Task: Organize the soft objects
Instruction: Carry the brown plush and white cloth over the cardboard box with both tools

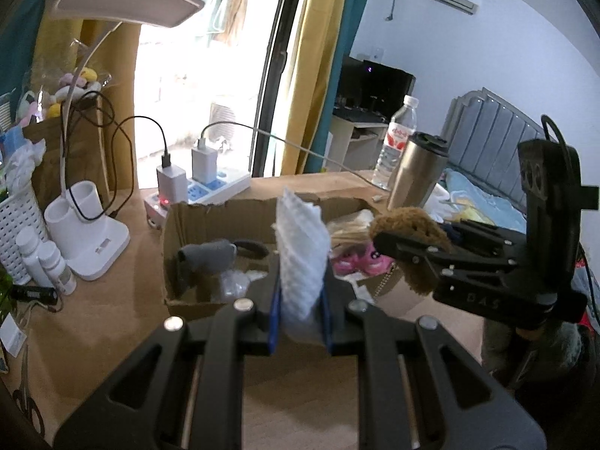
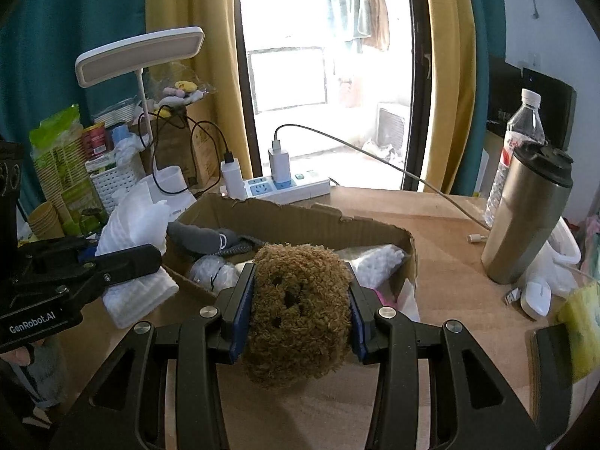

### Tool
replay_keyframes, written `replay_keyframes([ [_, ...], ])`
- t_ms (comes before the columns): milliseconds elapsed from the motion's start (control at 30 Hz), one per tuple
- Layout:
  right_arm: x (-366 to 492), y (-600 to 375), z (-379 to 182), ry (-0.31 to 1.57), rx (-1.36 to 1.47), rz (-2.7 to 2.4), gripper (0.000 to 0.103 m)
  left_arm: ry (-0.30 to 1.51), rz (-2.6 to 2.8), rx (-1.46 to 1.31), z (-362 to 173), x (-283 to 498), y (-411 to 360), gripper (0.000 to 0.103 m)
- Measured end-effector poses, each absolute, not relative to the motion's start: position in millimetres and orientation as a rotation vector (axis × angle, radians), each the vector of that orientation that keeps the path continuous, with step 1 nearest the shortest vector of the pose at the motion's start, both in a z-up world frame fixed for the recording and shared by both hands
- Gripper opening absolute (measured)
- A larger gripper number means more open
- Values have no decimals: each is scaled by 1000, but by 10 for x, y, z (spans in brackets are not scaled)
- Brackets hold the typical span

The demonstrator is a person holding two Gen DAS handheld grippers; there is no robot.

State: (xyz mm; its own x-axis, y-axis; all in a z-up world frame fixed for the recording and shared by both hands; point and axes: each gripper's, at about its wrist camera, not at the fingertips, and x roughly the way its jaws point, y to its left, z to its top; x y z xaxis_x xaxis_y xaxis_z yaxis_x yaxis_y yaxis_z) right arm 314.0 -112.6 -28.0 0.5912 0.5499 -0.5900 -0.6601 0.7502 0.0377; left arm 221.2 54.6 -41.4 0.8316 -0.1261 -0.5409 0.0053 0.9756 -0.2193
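While you hold both tools above the cardboard box on the tabletop, your left tool pinches a limp white cloth; your right tool squeezes a light, squashy brown plush across its middle.

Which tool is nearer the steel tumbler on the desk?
Right. The right tool, shut on the brown plush, is on the side of the steel tumbler. The left tool, holding the white cloth, sits farther away, beyond the right one.
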Motion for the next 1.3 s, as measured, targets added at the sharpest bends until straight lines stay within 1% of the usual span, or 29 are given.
replay_keyframes([
  [767,3380,-889,-246,601,-196,722,45,576,-58,-208,-442,2555,763,17],
  [1300,3633,-688,-338,616,-179,741,45,606,-50,-206,-608,2897,843,17],
])
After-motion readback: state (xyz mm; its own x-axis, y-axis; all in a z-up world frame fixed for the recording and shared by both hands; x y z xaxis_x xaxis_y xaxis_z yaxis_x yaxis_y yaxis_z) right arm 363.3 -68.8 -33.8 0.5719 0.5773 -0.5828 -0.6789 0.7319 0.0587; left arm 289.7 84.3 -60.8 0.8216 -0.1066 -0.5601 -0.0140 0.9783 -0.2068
